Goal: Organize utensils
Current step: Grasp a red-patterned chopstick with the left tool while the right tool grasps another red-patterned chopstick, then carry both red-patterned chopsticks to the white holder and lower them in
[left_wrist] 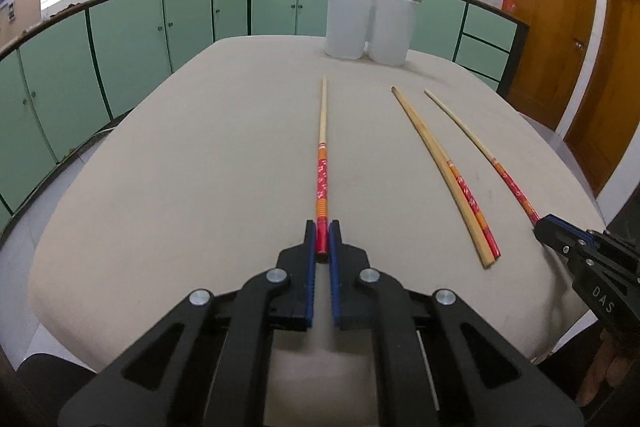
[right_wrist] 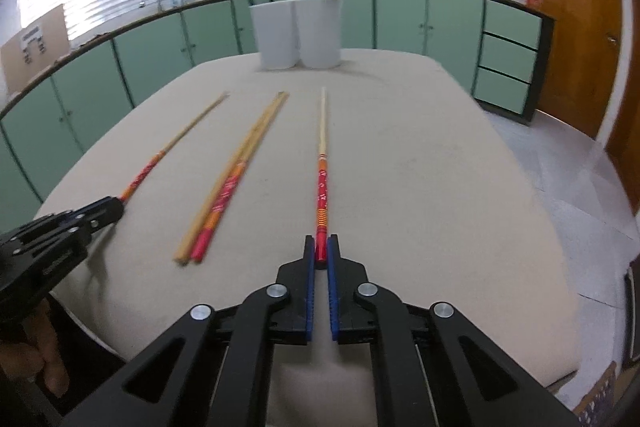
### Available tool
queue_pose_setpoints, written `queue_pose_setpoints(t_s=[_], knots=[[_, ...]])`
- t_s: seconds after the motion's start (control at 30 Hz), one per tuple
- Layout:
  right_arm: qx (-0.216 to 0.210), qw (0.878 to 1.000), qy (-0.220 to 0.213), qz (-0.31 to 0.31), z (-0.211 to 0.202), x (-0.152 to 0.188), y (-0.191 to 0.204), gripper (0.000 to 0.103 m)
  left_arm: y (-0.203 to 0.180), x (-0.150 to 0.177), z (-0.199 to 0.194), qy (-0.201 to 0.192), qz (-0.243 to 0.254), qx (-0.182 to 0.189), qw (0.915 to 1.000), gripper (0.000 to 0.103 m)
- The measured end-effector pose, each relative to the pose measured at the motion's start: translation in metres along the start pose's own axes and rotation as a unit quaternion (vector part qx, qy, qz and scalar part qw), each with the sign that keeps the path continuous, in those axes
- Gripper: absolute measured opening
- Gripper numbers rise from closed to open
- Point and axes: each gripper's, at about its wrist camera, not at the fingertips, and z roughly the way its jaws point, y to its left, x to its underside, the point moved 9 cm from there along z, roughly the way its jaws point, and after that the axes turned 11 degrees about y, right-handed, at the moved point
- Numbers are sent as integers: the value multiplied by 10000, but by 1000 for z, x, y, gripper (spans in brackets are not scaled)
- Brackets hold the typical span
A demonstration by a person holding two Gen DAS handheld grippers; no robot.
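Left wrist view: two white cylindrical holders (left_wrist: 368, 27) carry black and bamboo chopsticks. Nearer me on the beige table (left_wrist: 200, 167), my left tool (left_wrist: 322, 239) and right tool (right_wrist: 321, 253) each pinch a red-handled bamboo chopstick (left_wrist: 322, 163).

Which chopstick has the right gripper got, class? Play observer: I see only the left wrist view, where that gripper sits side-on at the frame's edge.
Observer: The right gripper is shut on the red end of the rightmost chopstick, with a blue pad on each side.
Operator: And what is behind my own left gripper?
Observer: A hand with curled fingers holds the left gripper, which is clamped on the leftmost chopstick.
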Motion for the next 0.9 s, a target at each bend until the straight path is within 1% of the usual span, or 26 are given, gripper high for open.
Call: queue_pose_setpoints(t_s=[0.03,0.07,0.13,0.17,0.2,0.23,0.27,0.33,0.4,0.57,0.77,0.9], knots=[[-8,10000,-20,-30,-1,0,2,8,0,1,-1,1,35,-2,10000,13],[-11,10000,-11,-48,0,1,3,9,-1,2,-1,-9,100,23,9999,21],[14,10000,-24,-77,1,2,3,9,-3,1,-1,-29,218,72,9997,25],[19,10000,-29,-87,1,2,4,9,-4,0,0,-52,253,106,9996,25],[29,9999,-28,-109,1,1,4,9,-4,0,1,-56,245,158,9996,24],[35,9999,-12,-129,1,1,4,9,-3,-2,3,-41,222,223,9995,19],[8,9999,7,-131,1,0,5,8,-2,-4,4,-9,184,305,9994,6],[8,9999,31,-136,-1,-1,5,6,-2,-8,4,81,115,420,9990,5],[-81,9999,44,-70,-8,-4,4,6,-2,-13,-3,97,64,479,9988,5],[-138,9998,-139,-13,-44,-24,3,5,-1,-30,-39,-6,-22,594,9982,5],[-237,9993,-256,-160,-82,-64,7,5,0,-52,-73,-133,65,601,9981,5],[-332,9987,-260,-293,-98,-94,9,5,3,-79,-97,-283,205,601,9976,5]])
